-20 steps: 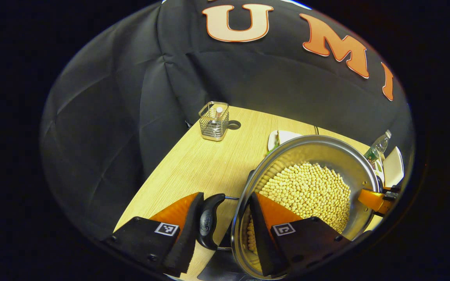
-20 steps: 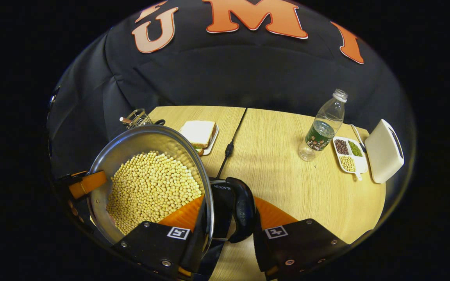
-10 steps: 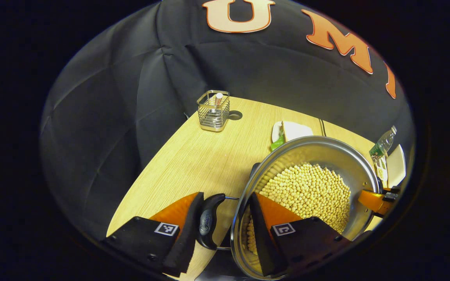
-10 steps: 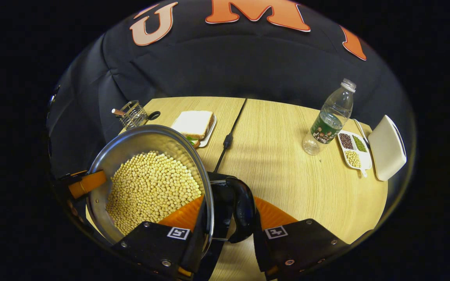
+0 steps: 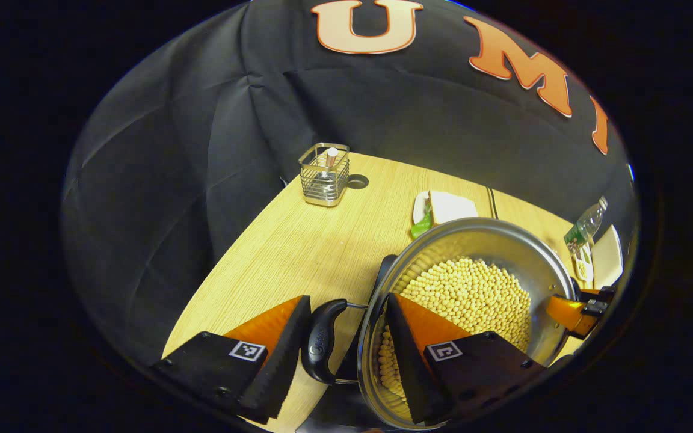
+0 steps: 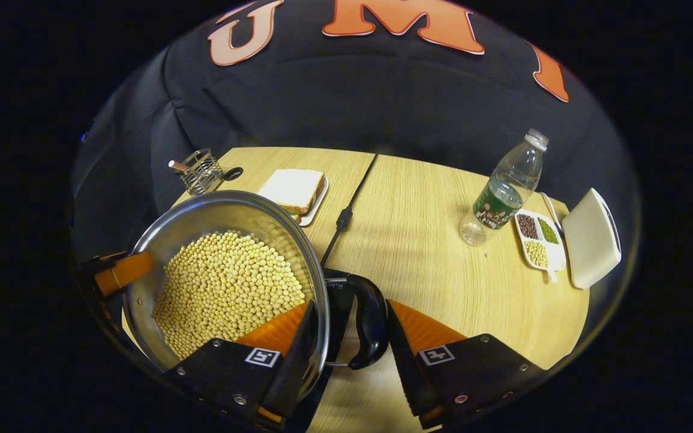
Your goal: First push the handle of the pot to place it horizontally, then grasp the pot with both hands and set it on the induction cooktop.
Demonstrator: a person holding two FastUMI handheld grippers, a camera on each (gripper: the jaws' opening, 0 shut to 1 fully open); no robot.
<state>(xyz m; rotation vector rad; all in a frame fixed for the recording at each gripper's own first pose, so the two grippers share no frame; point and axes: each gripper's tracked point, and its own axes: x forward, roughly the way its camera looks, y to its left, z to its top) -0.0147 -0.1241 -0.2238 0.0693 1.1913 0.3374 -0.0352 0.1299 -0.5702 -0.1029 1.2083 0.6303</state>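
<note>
A steel pot [image 5: 503, 240] full of pale beans rests on a black induction cooktop [image 6: 337, 304], which pokes out from under it. My left gripper [image 5: 346, 355] straddles the pot's left side. One finger is outside the black left handle [image 5: 321, 340], and the other is inside the rim over the beans. My right gripper [image 6: 349, 355] straddles the other side, where a sliver of table shows between its outer finger and the right handle [image 6: 370, 322]. Both grippers are open by a narrow margin. The left gripper view also shows the right gripper's finger [image 5: 569, 313] across the pot.
A wire basket [image 5: 323, 174] stands at the far left corner of the wooden table [image 6: 431, 270]. A sandwich on a plate [image 6: 295, 192] and a black cable [image 6: 346, 216] lie behind the pot. To the right are a water bottle [image 6: 503, 192], a sectioned dish [image 6: 538, 240] and a white box [image 6: 590, 246].
Both grippers' fingers have spread slightly apart. A gap has appeared between the right gripper's outer finger and the handle. The pot sits a little lower in both views.
</note>
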